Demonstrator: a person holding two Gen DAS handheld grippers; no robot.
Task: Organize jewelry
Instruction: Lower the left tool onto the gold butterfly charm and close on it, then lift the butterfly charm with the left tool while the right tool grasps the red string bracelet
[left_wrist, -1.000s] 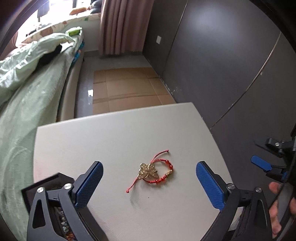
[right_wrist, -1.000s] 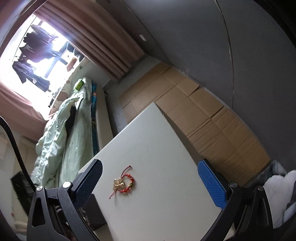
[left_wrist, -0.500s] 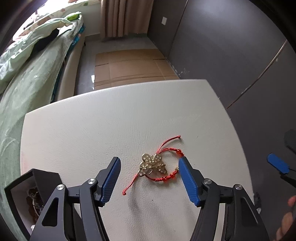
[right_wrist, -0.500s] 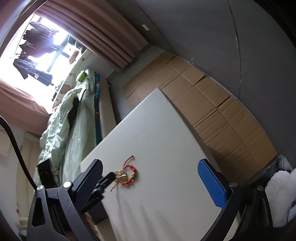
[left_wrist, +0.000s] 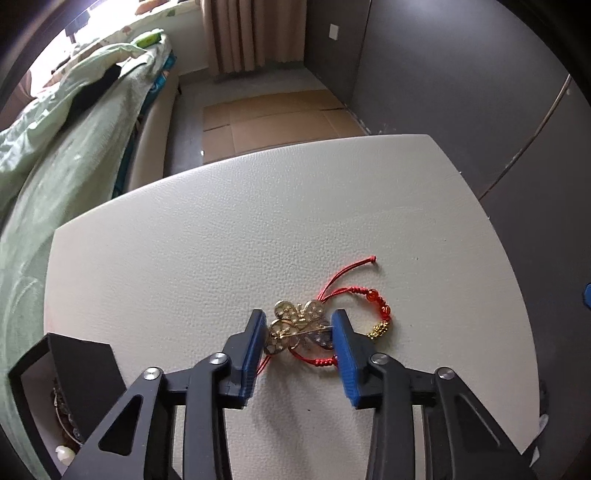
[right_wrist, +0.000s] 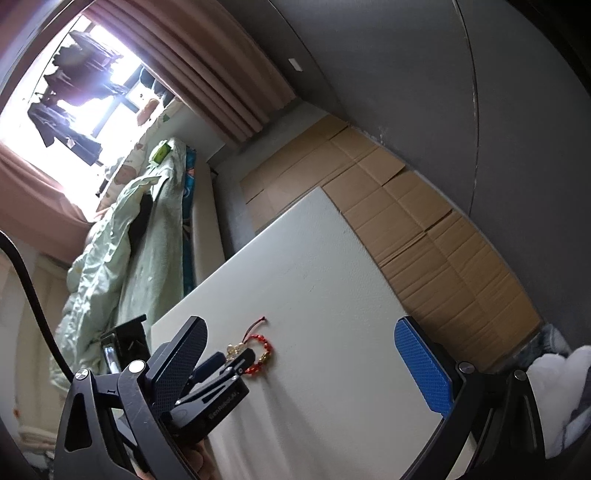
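Gold butterfly brooch (left_wrist: 297, 326) lies on white surface (left_wrist: 207, 251), overlapping red cord bracelet (left_wrist: 364, 302); bracelet's red and gold beads just right of brooch. Left tongs (left_wrist: 299, 332) have just been closing, blue pads (left_wrist: 251, 354) now flanking brooch on both sides, at or near its edges; cannot tell if they press it yet. Black open box (left_wrist: 62, 365) at surface's near left corner, left of brooch. Right tongs (right_wrist: 295, 354) spread wide, nothing between, well apart from brooch. Green-quilted bed (left_wrist: 55, 155) beyond surface, left.
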